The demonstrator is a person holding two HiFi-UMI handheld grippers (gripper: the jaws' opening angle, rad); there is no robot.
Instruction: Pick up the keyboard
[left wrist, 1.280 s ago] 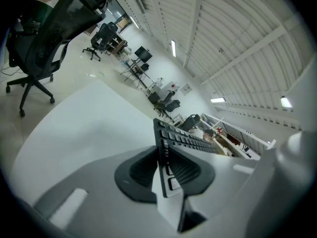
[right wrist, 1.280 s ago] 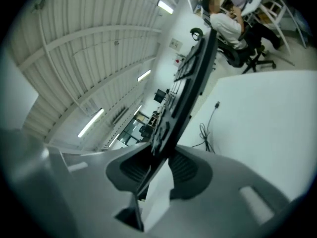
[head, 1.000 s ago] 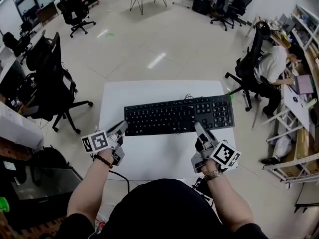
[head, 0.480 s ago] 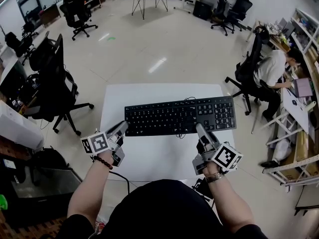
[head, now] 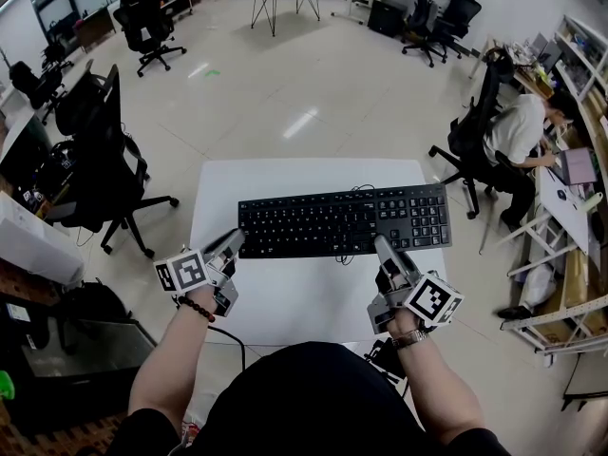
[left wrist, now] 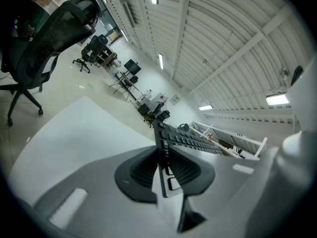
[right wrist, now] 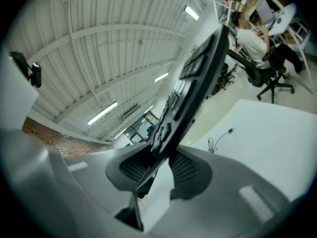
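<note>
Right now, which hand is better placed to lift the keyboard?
Right, marginally. The right gripper is shut on the keyboard at its front edge, well in from the right end and nearer its middle. The left gripper clamps only the far left corner, so alone it would likely let the keyboard swing.

Glossy pale floor point(head: 313, 74), black office chairs point(head: 142, 19), perhaps shelving point(head: 573, 304) at right.

Black keyboard point(head: 342, 221) stretches left to right across the white table point(head: 304, 297). The left gripper point(head: 233, 241) is right at the keyboard's near left corner, and the right gripper point(head: 382, 245) meets its near edge further right, below the number pad. A black office chair point(head: 100, 150) stands left of the table, and a seated person point(head: 518, 131) is at a desk far right.
</note>
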